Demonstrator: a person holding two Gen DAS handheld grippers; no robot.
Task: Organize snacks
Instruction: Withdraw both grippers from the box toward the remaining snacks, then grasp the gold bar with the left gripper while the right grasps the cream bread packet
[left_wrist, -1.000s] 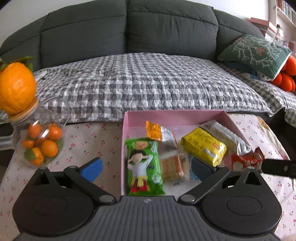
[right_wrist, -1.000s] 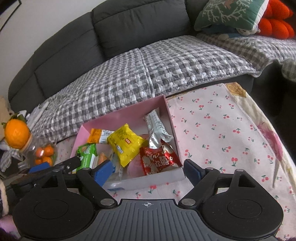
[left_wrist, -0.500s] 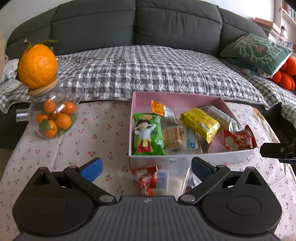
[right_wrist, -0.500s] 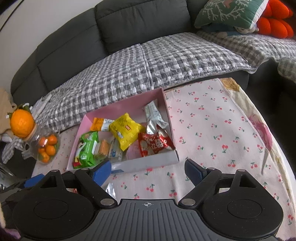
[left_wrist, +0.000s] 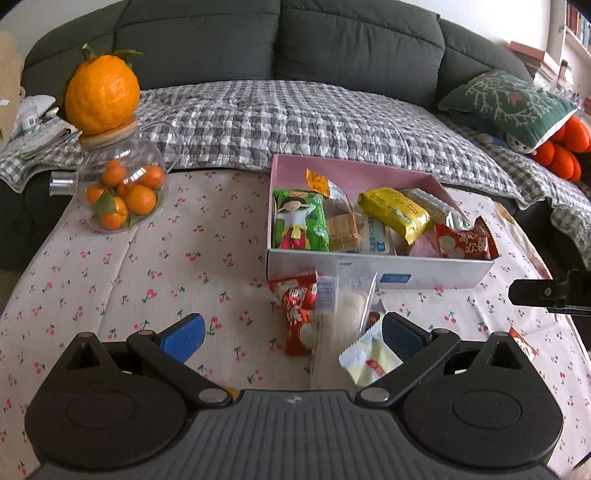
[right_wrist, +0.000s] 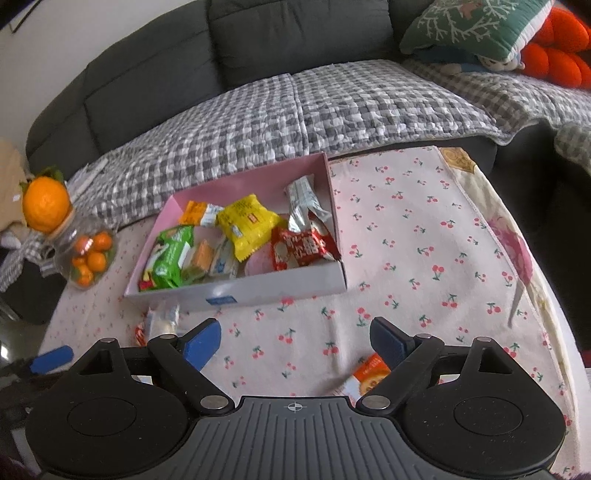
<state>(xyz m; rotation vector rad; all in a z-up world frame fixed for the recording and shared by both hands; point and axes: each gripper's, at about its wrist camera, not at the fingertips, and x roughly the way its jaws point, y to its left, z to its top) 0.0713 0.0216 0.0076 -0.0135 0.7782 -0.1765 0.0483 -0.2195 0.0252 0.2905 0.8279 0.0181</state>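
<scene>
A pink box (left_wrist: 354, 173) (right_wrist: 236, 291) on the cherry-print tablecloth holds several snack packets: a green one (left_wrist: 299, 223), a yellow one (left_wrist: 393, 212), a red one (left_wrist: 463, 243). In front of the box lie loose snacks: a red packet (left_wrist: 295, 314), a clear pack (left_wrist: 343, 317) and a pale yellow packet (left_wrist: 369, 363). My left gripper (left_wrist: 291, 334) is open and empty just before them. My right gripper (right_wrist: 295, 338) is open and empty above the cloth. An orange packet (right_wrist: 371, 376) lies by its right finger.
A glass jar of small oranges (left_wrist: 122, 192) topped by a large orange (left_wrist: 101, 98) stands at the table's back left. A dark sofa with a checked blanket (left_wrist: 295, 118) runs behind the table. A green cushion (left_wrist: 506, 101) lies on the right.
Both grippers have pulled back from the box toward the table's near side. Loose snacks in front of the box have come into view. Both stay open.
</scene>
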